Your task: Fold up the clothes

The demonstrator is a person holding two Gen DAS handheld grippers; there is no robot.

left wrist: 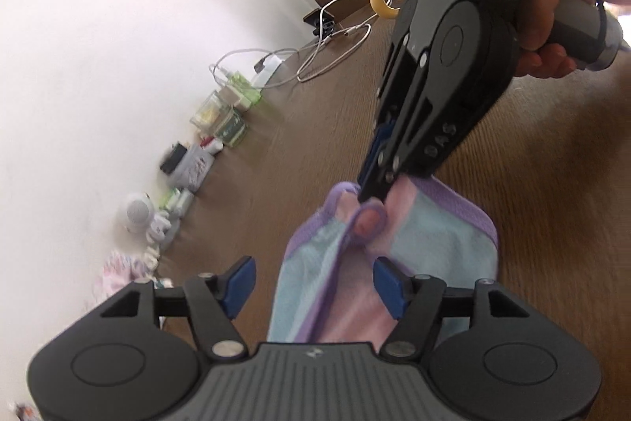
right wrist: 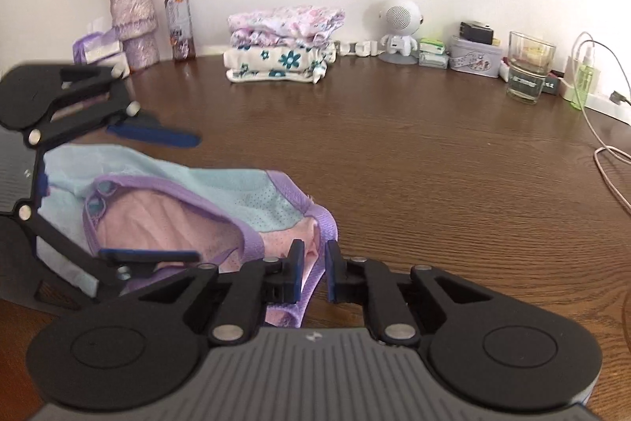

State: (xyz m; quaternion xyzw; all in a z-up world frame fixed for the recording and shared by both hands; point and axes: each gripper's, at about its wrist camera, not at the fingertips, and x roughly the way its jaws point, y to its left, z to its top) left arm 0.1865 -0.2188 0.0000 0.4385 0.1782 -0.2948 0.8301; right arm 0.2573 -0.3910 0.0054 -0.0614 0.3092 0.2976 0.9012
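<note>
Brown wooden table [right wrist: 394, 152] carried a small pastel garment [right wrist: 221, 200] at its near left; the right gripper [right wrist: 315, 273] pinched its purple hem; the left gripper [left wrist: 311, 283] hovered open; being soft and light, it probably needed holding at the edges.

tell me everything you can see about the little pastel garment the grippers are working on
The garment is a small piece of clothing in light blue and pink panels of dotted mesh-like knit, edged in purple binding, with two snap tabs near an opening. It lies crumpled and partly folded on the brown wooden table. The right gripper is shut on its purple-trimmed edge, lifting it slightly. The left gripper is open, its blue-padded fingers on either side of the cloth, not pinching it.
</note>
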